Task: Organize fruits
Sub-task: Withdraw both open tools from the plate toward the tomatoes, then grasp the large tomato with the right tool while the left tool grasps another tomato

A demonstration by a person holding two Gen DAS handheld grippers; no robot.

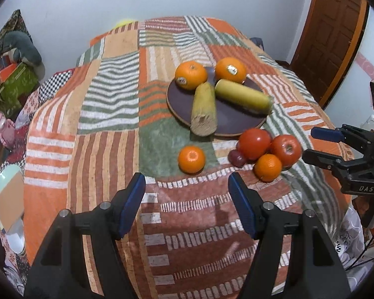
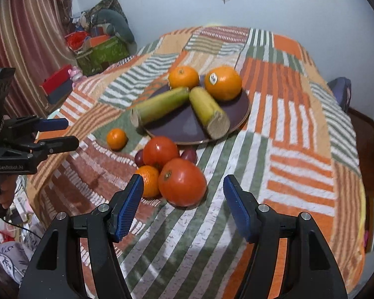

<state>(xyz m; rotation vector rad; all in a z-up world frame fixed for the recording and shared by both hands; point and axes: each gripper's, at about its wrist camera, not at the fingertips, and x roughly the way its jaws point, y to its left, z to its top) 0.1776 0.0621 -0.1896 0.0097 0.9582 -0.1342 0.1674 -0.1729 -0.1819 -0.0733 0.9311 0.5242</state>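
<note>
A dark round plate (image 1: 232, 122) (image 2: 184, 124) on the patchwork cloth holds two oranges (image 1: 191, 74) (image 2: 223, 82) and two yellow-green corn cobs (image 1: 204, 109) (image 2: 208, 111). In front of it lie a small mandarin (image 1: 191, 159) (image 2: 116, 138), two tomatoes (image 1: 253, 143) (image 2: 182, 182), another mandarin (image 1: 267, 167) (image 2: 148, 180) and small dark plums (image 1: 236, 158) (image 2: 189, 155). My left gripper (image 1: 187, 199) is open and empty, just short of the lone mandarin. My right gripper (image 2: 183, 201) is open, with the near tomato just beyond its fingertips.
The table (image 1: 107, 114) is round, with the cloth draping over its edges. Boxes and clutter (image 2: 99, 49) stand at the left by a curtain. A wooden door (image 1: 334, 37) is at the right. Each gripper shows in the other's view (image 1: 321, 147) (image 2: 57, 134).
</note>
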